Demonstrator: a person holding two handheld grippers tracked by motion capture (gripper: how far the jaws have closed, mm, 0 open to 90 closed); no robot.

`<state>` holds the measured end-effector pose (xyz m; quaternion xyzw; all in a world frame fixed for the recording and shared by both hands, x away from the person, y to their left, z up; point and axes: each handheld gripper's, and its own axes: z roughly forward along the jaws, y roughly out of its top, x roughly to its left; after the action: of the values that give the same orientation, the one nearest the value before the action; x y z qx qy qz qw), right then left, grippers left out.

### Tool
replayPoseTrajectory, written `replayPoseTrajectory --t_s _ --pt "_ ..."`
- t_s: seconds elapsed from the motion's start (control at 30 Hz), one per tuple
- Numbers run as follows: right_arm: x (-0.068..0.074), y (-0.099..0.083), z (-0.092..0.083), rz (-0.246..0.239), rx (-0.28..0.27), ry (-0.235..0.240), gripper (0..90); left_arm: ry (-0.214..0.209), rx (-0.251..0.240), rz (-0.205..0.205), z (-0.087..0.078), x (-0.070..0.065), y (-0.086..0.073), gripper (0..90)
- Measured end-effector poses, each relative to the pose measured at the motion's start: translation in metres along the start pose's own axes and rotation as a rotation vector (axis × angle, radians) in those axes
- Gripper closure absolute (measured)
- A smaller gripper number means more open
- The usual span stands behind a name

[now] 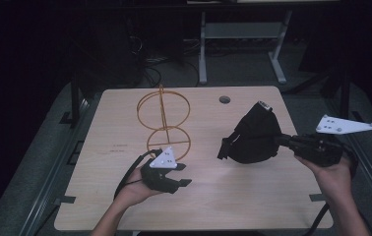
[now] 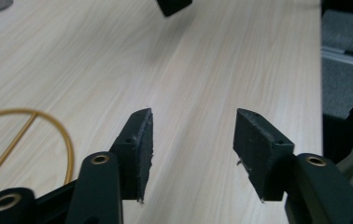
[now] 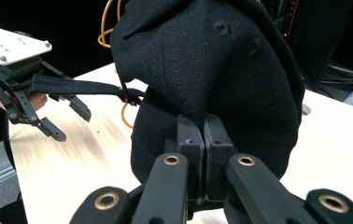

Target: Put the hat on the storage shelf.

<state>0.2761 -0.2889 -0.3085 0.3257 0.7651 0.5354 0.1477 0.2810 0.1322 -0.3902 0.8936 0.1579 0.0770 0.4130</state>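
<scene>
The right gripper [image 3: 204, 140] is clamped on the black cap [image 1: 255, 135], holding it raised over the table's right side, while the left gripper [image 2: 193, 140], empty with jaws apart, sits clear near the gold wire stand [image 1: 163, 123].

table [image 1: 253, 206]: light wood, round grommet hole [image 1: 225, 100] near far edge | gold wire stand [image 1: 163, 123]: upright, stacked rings on a centre rod, just beyond the left fingers | white desk frame [image 1: 243, 34]: on floor past the table

Dim lab: bare wooden table [image 1: 253, 196], metal desk frame [image 1: 243, 34], cables [image 1: 149, 64].
</scene>
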Motion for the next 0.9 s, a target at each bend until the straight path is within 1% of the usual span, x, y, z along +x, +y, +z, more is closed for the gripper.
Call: replayPoseTrajectory --t_s 0.03,0.07,0.1,0.13,0.17,0.27,0.3,0.43,0.57,0.63,0.67,0.7,0.77,0.8,0.83,0.87,0.9 --pt "0.000 0.000 0.000 0.000 0.000 0.000 88.3 0.000 0.000 0.000 0.000 0.000 0.000 45.2" --pt "-0.001 0.004 0.002 -0.001 0.001 0.001 88.3 -0.003 -0.004 -0.010 -0.001 0.001 -0.001 43.9" --pt "-0.001 0.004 0.002 -0.001 0.001 0.001 88.3 -0.003 -0.009 -0.014 -0.001 0.001 -0.003 43.9" --pt "-0.001 0.006 0.003 -0.002 -0.001 -0.001 88.3 0.005 -0.007 -0.011 -0.002 0.001 -0.004 42.5" --pt "0.000 0.009 0.005 -0.004 -0.010 0.003 88.3 0.010 -0.006 -0.017 -0.002 0.000 -0.009 38.7" --pt "0.000 0.012 0.006 -0.007 -0.015 0.008 88.3 0.008 -0.005 -0.024 -0.001 -0.002 -0.014 36.9" --pt "0.001 0.017 0.008 -0.014 -0.020 0.016 88.3 0.013 0.010 -0.024 -0.001 -0.004 -0.018 33.7" --pt "0.002 0.023 0.010 -0.020 -0.022 0.026 88.3 0.020 0.013 -0.023 0.001 -0.004 -0.019 29.8" --pt "0.004 0.036 0.010 -0.042 -0.022 0.030 88.2 0.019 0.017 -0.019 0.002 -0.004 -0.020 27.9" --pt "0.004 0.044 0.010 -0.053 -0.024 0.035 88.2 0.021 0.019 -0.036 0.003 -0.004 -0.022 26.5" --pt "0.003 0.046 0.011 -0.058 -0.023 0.037 88.2 0.024 0.035 -0.036 0.004 -0.003 -0.023 26.1" --pt "0.003 0.049 0.011 -0.061 -0.024 0.037 88.2 0.022 0.034 -0.043 0.005 -0.003 -0.024 25.7" --pt "0.003 0.051 0.012 -0.063 -0.026 0.040 88.1 0.022 0.036 -0.045 0.006 -0.003 -0.024 24.1" --pt "0.004 0.056 0.013 -0.066 -0.037 0.045 88.2 0.023 0.042 -0.041 0.006 -0.003 -0.024 23.0" --pt "0.004 0.056 0.013 -0.066 -0.037 0.045 88.2 0.023 0.042 -0.041 0.006 -0.003 -0.024 22.9" --pt "0.004 0.059 0.014 -0.067 -0.047 0.050 88.1 0.023 0.031 -0.042 0.006 -0.004 -0.023 22.7" --pt "0.005 0.061 0.014 -0.071 -0.053 0.052 88.1 0.023 0.031 -0.042 0.006 -0.004 -0.023 22.7"
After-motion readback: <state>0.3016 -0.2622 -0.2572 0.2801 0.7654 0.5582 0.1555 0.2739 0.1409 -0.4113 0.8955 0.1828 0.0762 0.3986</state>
